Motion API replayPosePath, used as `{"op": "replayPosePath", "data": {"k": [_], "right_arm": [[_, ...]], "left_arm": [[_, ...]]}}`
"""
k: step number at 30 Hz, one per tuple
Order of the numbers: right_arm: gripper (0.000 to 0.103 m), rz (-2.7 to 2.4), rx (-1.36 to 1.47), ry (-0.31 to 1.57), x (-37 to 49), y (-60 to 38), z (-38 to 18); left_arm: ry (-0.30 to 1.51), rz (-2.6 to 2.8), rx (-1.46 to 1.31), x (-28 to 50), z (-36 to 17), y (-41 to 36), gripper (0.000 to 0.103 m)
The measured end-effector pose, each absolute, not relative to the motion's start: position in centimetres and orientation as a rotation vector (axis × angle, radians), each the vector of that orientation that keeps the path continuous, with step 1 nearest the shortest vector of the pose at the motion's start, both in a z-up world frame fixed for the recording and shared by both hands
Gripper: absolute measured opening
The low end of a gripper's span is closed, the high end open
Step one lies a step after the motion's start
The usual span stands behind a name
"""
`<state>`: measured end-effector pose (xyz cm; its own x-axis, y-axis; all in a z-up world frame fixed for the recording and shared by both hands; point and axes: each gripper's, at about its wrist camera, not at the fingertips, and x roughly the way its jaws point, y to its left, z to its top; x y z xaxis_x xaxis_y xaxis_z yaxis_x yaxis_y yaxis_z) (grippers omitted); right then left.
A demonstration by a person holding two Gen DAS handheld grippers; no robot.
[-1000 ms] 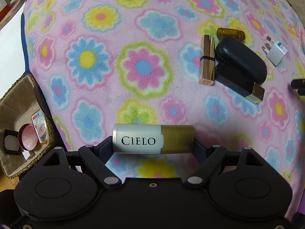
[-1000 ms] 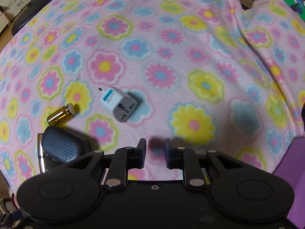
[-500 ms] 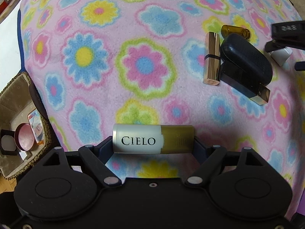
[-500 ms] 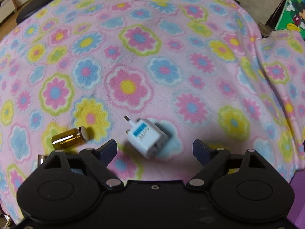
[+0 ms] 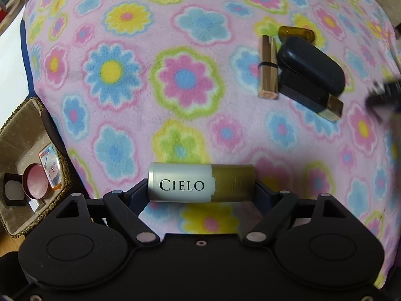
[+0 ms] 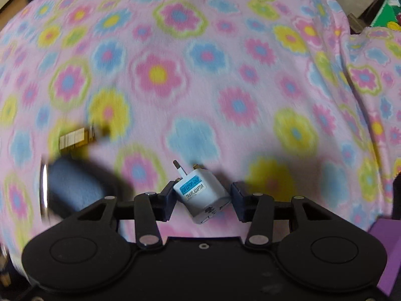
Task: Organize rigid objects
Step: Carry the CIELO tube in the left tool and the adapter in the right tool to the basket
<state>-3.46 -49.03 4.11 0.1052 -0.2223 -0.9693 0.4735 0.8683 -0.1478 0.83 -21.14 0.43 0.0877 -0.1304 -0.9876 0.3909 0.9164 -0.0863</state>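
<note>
Basket (image 5: 15,135) sits low at far left, off the blanket's (image 5: 188,80) edge, w/ a compact etc. already in it. Left hand-held gripper (image 5: 201,190) is clamped end-to-end on the CIELO tube (image 5: 190,185), held clear above the blanket. Risk: only the flat ends are gripped, so the tube could spin or pop out sideways if swung fast toward the basket, and it may miss since the rim is narrow. Mid-right, lipstick (image 5: 268,67), case (image 5: 310,67) and bottle (image 5: 295,32) lie touching on the blanket. Nudge one and the round ones prob. roll. Right hand-held gripper (image 6: 203,198) is closed on the adaptor (image 6: 198,193), but skewed: pads look to be on its corners, pins pointing away. Grip looks marginal, so the adaptor could twist loose & drop, esp. w/ quick motion
</note>
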Motion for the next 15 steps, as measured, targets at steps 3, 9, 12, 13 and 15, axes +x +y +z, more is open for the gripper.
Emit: {"op": "replayPosePath", "data": {"k": [3, 9, 12, 13, 15], "right_arm": [[0.046, -0.488, 0.184, 1.387, -7.2, -48.6, 4.6], [0.046, -0.456, 0.249, 1.338, -12.5, -48.1, 5.6], [0.046, -0.457, 0.246, 1.304, -13.3, -47.1, 6.2], [0.046, -0.453, 0.240, 1.292, -13.2, -46.5, 6.6], [0.046, -0.436, 0.217, 1.267, -12.6, -45.1, 7.5]], "left_arm": [[1.427, -0.409, 0.230, 0.2, 0.7, -21.3, 0.080], [1.410, -0.413, 0.238, -0.5, 1.2, -21.2, 0.080], [1.408, -0.403, 0.217, -0.3, 1.4, -20.6, 0.080], [1.405, -0.397, 0.209, -0.2, 1.6, -20.3, 0.080], [1.396, -0.381, 0.193, 0.1, 2.1, -19.1, 0.080]]}}
